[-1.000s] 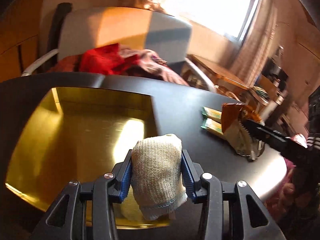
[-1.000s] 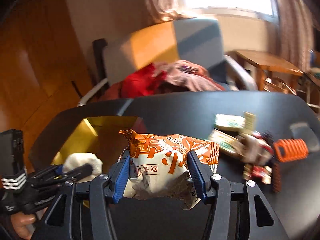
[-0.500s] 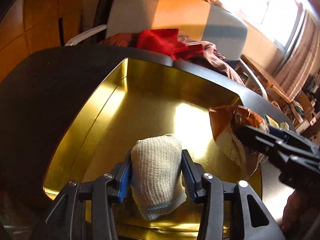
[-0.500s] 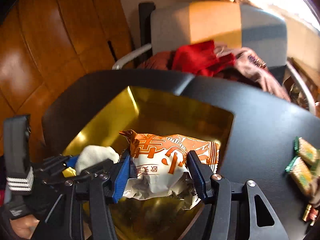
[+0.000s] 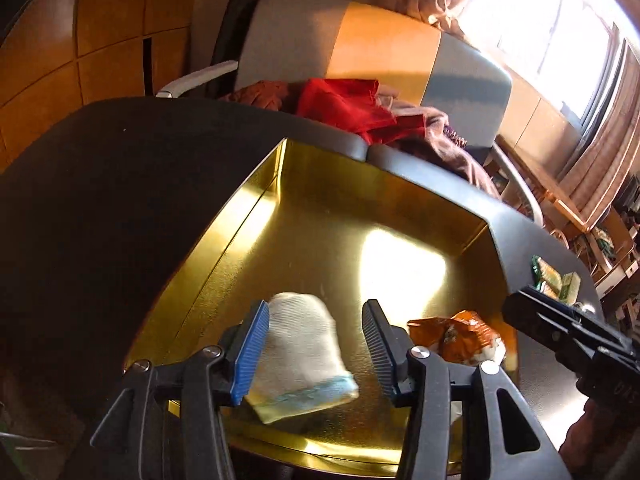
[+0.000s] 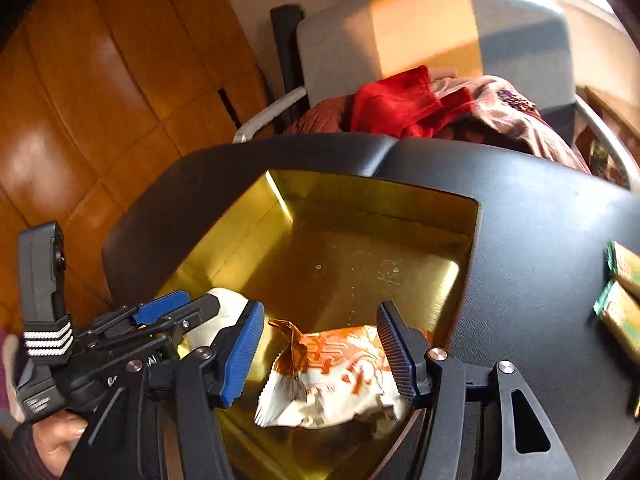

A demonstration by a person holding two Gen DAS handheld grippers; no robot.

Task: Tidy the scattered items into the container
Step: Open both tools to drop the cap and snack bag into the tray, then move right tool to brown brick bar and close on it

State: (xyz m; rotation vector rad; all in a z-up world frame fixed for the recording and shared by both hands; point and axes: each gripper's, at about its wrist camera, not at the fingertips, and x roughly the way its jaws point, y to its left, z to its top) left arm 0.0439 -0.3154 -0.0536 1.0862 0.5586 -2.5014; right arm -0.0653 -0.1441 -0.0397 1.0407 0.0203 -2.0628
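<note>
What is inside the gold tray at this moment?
Inside the gold tray: a white rolled cloth and an orange snack packet. The tray floor under them is covered.

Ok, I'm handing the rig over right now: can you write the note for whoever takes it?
Left hand-held gripper: jaws opening over the gold tray; the rolled white cloth lies between them, apparently released.
Right hand-held gripper: jaws opening too; the orange snack bag sits between them in the tray, apparently let go.
Done: cloth and bag are in the tray.
Left: the green packets on the black table, to the tray's right, still need collecting.
</note>
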